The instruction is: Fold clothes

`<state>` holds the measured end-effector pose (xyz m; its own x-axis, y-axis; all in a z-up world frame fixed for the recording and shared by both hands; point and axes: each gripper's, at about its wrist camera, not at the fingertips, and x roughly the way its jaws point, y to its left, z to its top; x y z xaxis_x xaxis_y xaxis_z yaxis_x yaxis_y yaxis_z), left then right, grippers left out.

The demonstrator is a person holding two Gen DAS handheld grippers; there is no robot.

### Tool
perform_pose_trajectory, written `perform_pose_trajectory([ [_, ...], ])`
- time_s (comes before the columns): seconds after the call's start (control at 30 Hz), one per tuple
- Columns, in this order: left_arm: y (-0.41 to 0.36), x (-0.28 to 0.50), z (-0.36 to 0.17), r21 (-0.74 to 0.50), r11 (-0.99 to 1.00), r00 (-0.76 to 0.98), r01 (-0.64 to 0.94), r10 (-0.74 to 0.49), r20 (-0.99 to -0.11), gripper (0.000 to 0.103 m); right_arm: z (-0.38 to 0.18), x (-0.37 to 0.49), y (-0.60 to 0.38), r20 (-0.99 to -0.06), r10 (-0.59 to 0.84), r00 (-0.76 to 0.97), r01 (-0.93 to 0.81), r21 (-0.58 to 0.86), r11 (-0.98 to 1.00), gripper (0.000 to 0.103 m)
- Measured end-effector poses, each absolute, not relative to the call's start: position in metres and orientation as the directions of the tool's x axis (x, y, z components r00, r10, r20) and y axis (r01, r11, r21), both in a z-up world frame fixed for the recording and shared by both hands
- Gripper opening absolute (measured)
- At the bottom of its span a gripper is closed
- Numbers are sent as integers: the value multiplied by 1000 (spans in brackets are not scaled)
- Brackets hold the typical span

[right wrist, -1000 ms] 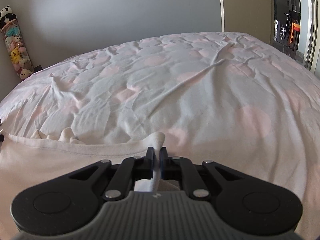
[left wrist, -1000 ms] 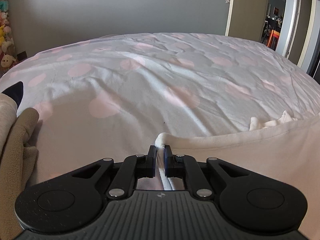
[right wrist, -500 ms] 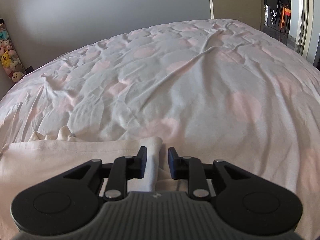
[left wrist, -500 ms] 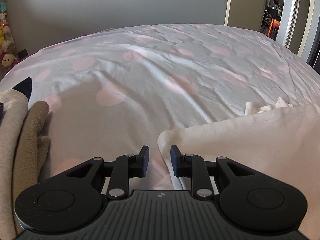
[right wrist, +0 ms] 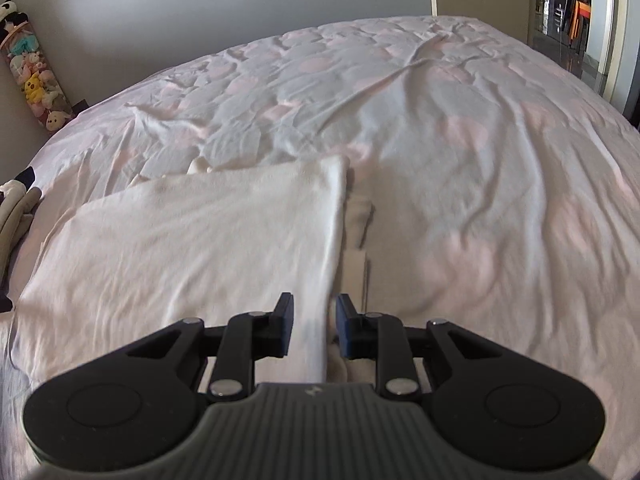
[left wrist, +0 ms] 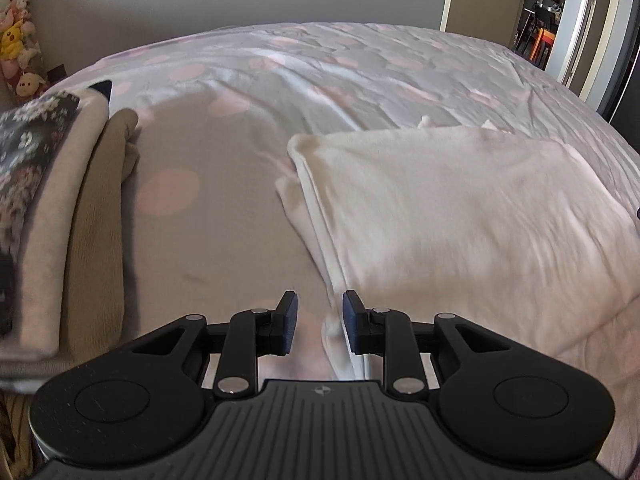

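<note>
A cream white garment (left wrist: 460, 216) lies folded flat on the bed; it also shows in the right wrist view (right wrist: 192, 240). My left gripper (left wrist: 317, 320) is open and empty, raised above the garment's near left edge. My right gripper (right wrist: 311, 322) is open and empty above the garment's near right edge. A lower layer of the garment sticks out a little along both side edges.
The bed has a grey sheet with pink dots (right wrist: 460, 128). A stack of folded clothes, beige with a floral piece on top (left wrist: 52, 208), lies at the left. Plush toys (right wrist: 32, 76) hang at the left wall. A doorway (left wrist: 548, 20) opens at the right.
Both grippers opened and let go of the garment's top corners, then pulled back and up. The garment now lies folded flat on the bed.
</note>
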<state>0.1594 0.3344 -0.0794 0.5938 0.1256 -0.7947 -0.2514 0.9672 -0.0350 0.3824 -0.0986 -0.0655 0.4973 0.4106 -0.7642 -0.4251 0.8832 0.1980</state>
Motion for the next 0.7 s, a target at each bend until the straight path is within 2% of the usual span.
perform_pose_trajectory([
  [0.07,329,140,-86,-92,953,594,-288,102,-798,24,-72,367,-110,-783,401,477,-392,218,894,27],
  [0.1,329,134,-88,-124,944,595,-307,88,-799,30,-75,360,-115,-789,397,470,-375,229,898,27],
  [0.13,328,128,-90,-155,933,596,-325,75,-799,36,-78,353,-120,-794,391,465,-350,241,905,31],
  [0.2,325,123,-92,-169,926,592,-339,70,-803,40,-87,341,-129,-807,371,460,-279,266,923,41],
  [0.23,323,123,-93,-164,927,592,-337,73,-803,40,-92,336,-133,-810,368,456,-237,288,928,41],
  [0.37,318,120,-97,-167,929,605,-330,72,-793,39,-111,327,-140,-805,388,448,-144,364,920,37],
  [0.4,318,119,-98,-184,926,617,-328,63,-785,39,-109,326,-142,-796,386,467,-137,366,920,29],
  [0.43,319,120,-101,-202,925,620,-322,44,-783,33,-108,325,-143,-786,384,484,-131,368,920,21],
  [0.47,318,122,-104,-208,924,614,-320,35,-788,28,-110,326,-141,-793,383,474,-135,365,921,17],
  [0.53,316,125,-108,-191,929,598,-317,39,-801,14,-114,328,-136,-803,378,460,-142,354,924,14],
  [0.57,315,125,-110,-179,932,591,-317,46,-805,10,-115,329,-135,-805,373,462,-149,344,927,14],
  [0.63,315,125,-113,-154,935,580,-318,63,-812,5,-117,331,-131,-817,354,456,-157,318,935,11],
  [0.7,314,125,-115,-129,938,571,-322,84,-817,5,-120,332,-128,-829,333,450,-161,291,943,11],
])
